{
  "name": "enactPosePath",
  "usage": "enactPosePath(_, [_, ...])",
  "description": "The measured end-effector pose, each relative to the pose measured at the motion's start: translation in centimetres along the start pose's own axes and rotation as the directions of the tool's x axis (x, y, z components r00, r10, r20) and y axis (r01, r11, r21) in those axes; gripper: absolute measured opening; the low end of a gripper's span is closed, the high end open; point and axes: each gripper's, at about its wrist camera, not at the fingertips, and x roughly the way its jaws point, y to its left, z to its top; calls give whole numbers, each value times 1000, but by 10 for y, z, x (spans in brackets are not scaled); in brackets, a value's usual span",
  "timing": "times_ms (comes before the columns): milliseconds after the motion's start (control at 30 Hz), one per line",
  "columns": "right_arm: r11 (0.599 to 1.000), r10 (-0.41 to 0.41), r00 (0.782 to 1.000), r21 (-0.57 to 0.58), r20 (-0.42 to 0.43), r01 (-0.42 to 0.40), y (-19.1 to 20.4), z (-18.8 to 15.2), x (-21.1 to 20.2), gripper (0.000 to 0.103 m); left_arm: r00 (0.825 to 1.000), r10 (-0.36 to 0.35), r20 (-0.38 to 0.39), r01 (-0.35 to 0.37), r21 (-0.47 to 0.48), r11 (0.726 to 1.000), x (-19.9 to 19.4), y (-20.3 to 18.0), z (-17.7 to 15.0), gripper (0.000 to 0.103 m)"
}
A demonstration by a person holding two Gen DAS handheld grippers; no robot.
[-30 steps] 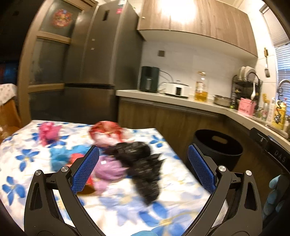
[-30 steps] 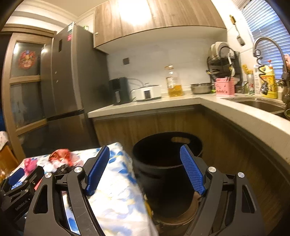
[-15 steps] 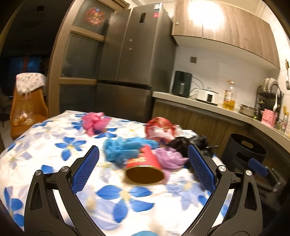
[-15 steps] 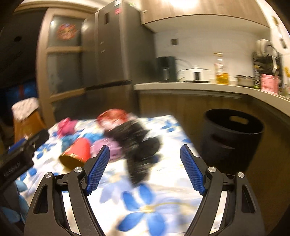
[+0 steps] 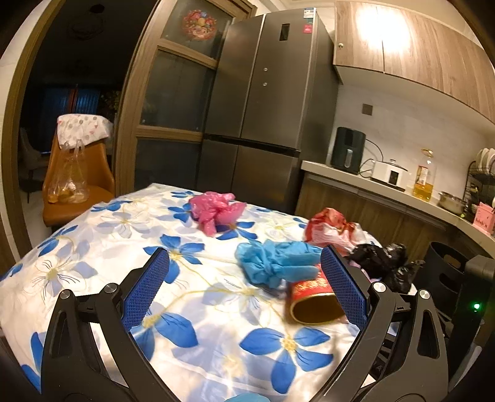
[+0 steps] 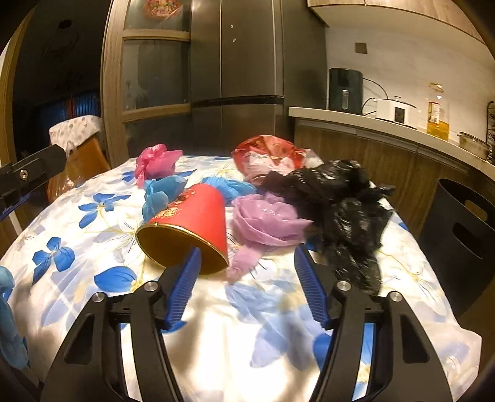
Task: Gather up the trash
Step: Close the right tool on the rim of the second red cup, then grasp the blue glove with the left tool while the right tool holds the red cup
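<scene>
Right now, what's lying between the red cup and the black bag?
A crumpled purple bag lies between the red cup and the black bag, against the black bag's edge. The right wrist view shows it clearly.

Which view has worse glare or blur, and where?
Left wrist: a ceiling light blows out the upper cabinet, the blue bag is slightly smeared, and fisheye bends the door frame. Right wrist: white sheen on the tablecloth ahead of the right gripper; the black bag blurs at its lower edge.
</scene>
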Motion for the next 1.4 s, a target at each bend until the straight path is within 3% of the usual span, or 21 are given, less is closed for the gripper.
enactPosePath(233, [999,10,999,-31,-52,-12,8,4,21,47,1000,9,-10,-9,-7,1000,9,8,2,97])
enactPosePath(500, [998,36,996,-39,-79,-39,12,4,30,15,999,15,-31,-15,13,1000,17,6,-2,97])
enactPosePath(667, [998,49,997,-26,-59,-50,9,5,25,4,999,16,-37,-16,18,1000,19,5,-3,97])
enactPosePath(1200, [999,23,995,33,97,-26,-30,4,-53,3,998,5,-61,-2,52,999,33,-18,-10,96])
enactPosePath(1400, [995,-26,987,104,161,9,-57,12,-80,3,991,-24,-130,33,62,998,64,-46,-15,96])
